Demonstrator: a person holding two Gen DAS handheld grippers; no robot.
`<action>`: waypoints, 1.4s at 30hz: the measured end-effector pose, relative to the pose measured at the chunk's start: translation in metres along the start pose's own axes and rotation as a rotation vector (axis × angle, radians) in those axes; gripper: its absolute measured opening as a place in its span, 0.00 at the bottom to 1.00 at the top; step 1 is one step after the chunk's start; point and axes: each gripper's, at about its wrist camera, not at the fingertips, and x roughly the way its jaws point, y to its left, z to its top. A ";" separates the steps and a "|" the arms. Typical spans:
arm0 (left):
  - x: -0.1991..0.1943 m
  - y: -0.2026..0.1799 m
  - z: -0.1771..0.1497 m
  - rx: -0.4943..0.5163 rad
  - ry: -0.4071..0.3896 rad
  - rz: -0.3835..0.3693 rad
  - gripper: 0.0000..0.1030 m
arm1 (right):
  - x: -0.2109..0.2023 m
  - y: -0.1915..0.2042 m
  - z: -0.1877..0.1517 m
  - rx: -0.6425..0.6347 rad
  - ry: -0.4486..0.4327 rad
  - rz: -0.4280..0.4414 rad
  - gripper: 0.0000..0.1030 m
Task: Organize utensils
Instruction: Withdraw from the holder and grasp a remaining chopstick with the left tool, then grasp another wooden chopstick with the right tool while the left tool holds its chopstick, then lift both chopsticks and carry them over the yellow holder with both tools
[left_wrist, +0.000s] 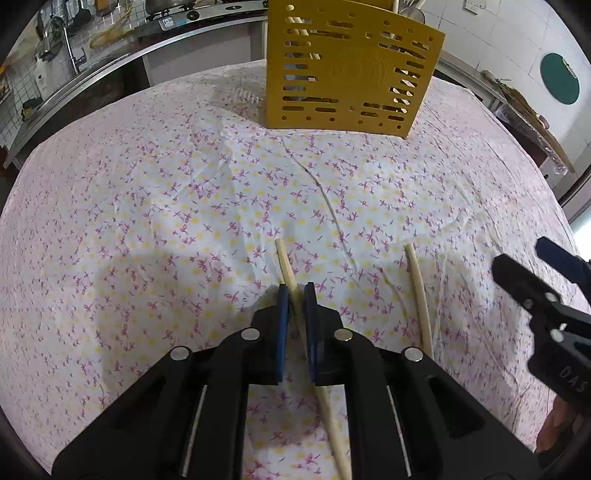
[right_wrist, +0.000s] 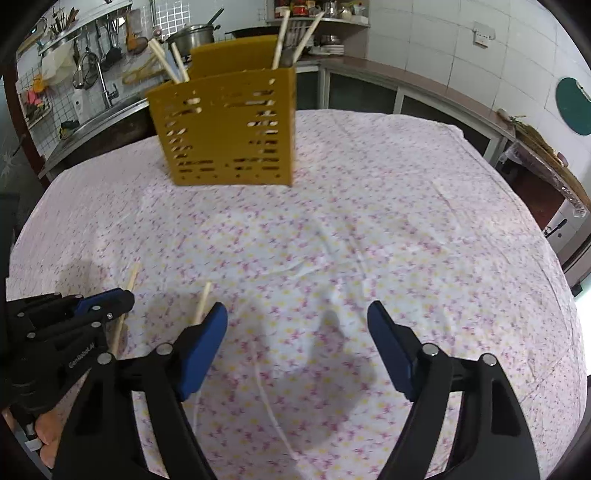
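Two pale chopsticks lie on the flowered tablecloth (left_wrist: 147, 221), near the person and well short of the yellow slotted utensil holder (left_wrist: 347, 74) that stands at the far side of the table. The first chopstick (left_wrist: 286, 266) runs lengthwise away from the person, roughly in line with the left gripper (left_wrist: 296, 295), so its long axis passes straight between the blue pads. That gripper's jaws are pressed together on the stick, pinching it some way back from its far tip; the rest of the shaft trails under the gripper toward the camera. The second chopstick (left_wrist: 417, 280) lies beside the first, roughly parallel, off to the right and apart from it.

In the right wrist view, that second stick pokes out just past the left-hand pad of the right gripper (right_wrist: 297, 314), so it lies to the left of the gap, not inside it. The right gripper's jaws are spread wide and hold nothing. It is the nearer hand to that stick and would probably need to shift leftward to straddle it. The holder already carries several upright utensils.
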 end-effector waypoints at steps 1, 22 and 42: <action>-0.001 0.003 -0.001 -0.001 0.001 -0.001 0.05 | 0.001 0.002 0.000 0.001 0.005 0.006 0.73; -0.026 0.067 -0.007 -0.108 -0.038 0.002 0.04 | 0.041 0.052 0.002 0.017 0.175 0.087 0.30; -0.054 0.051 0.006 -0.124 -0.174 -0.050 0.04 | -0.002 0.012 0.028 0.043 -0.077 0.162 0.06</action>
